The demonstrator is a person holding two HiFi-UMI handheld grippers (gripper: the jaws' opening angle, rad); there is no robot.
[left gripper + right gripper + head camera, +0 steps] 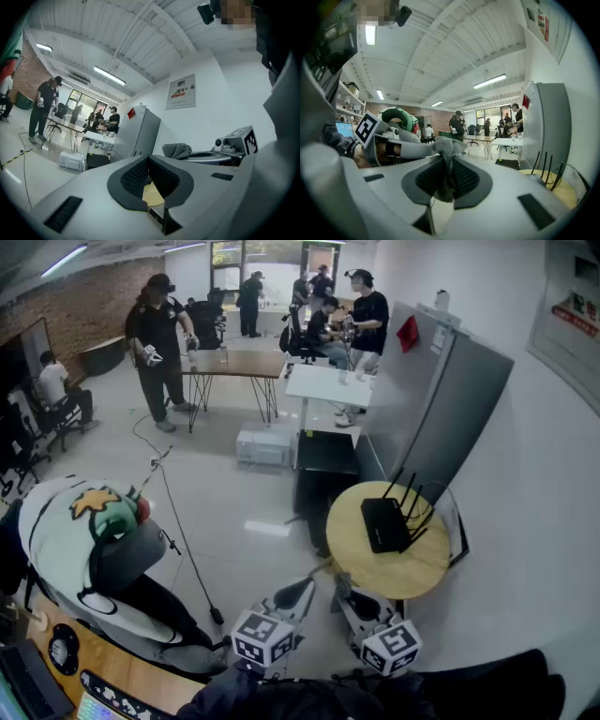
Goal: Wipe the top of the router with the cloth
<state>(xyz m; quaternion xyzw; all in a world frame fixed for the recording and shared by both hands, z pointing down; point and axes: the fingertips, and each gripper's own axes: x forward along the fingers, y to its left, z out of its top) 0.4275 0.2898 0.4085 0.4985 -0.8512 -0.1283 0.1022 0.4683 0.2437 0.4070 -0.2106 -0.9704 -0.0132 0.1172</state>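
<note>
"How does the person hold the two?"

"Low, close to the body, side by side, pointing forward. The left gripper (303, 591) has its jaws together at the tips, nothing in them. The right gripper (344, 590) pinches the cloth (448, 146)."

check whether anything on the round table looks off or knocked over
Nothing stands out. The router lies flat on the round table, antennas up, nothing spilled. The cloth is clamped in the right gripper, away from the router.
</note>
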